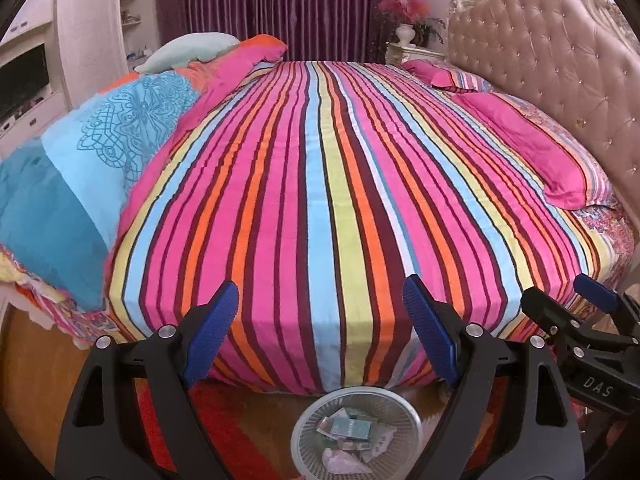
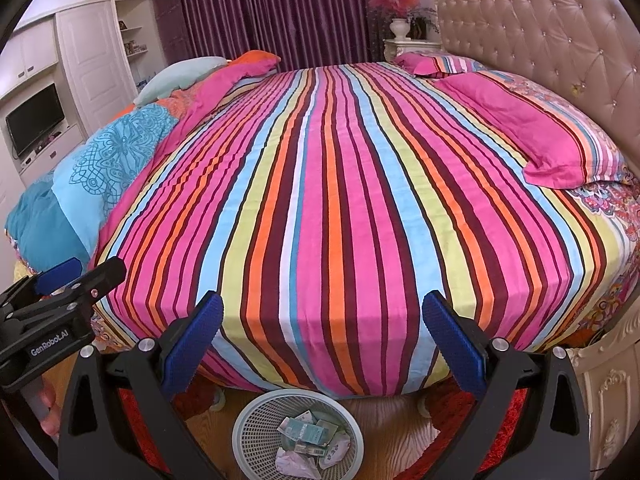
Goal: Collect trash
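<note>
A white mesh waste basket (image 1: 304, 436) stands on the floor at the foot of the bed; it also shows in the right wrist view (image 2: 256, 428). It holds trash (image 1: 352, 434): small teal and white boxes, wrappers and crumpled paper (image 2: 312, 438). My left gripper (image 1: 320, 332) is open and empty, above the basket at the bed's edge. My right gripper (image 2: 320, 340) is open and empty, also above the basket. The right gripper shows at the right of the left view (image 1: 592, 320); the left gripper shows at the left of the right view (image 2: 68, 280).
A large bed with a striped cover (image 1: 320, 184) fills both views. Pink pillows (image 1: 528, 148) lie by the padded headboard (image 1: 560, 48). Blue pillows (image 1: 88, 168) lie at the left. A red rug (image 2: 516, 440) and wooden floor (image 2: 384, 412) surround the basket. A white cabinet (image 2: 612, 400) stands at the right.
</note>
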### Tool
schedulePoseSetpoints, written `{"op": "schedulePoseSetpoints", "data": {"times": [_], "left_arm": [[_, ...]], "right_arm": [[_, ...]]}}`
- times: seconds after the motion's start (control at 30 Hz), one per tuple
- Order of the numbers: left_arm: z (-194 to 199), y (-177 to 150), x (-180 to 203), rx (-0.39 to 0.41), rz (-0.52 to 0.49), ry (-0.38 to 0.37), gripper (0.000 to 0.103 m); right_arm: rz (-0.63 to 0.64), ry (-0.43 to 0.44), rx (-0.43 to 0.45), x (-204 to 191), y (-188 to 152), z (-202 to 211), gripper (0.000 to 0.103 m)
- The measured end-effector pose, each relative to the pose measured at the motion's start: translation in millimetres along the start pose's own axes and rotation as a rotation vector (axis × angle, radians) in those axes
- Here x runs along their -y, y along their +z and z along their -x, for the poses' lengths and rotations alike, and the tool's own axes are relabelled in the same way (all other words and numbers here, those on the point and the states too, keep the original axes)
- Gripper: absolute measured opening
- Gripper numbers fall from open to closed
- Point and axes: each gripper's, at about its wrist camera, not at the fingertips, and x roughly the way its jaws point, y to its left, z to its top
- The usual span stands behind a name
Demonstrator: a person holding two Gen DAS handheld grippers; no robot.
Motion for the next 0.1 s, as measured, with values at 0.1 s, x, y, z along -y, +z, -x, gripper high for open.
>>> {"op": "schedulePoseSetpoints", "data": {"times": [0.1], "left_arm": [[0.4,-1.0,1.5,-0.003,0.002,0.0,0.082]], "right_arm": [[-0.002,0.0,0.0,0.1,0.5,0.0,0.095]]}}
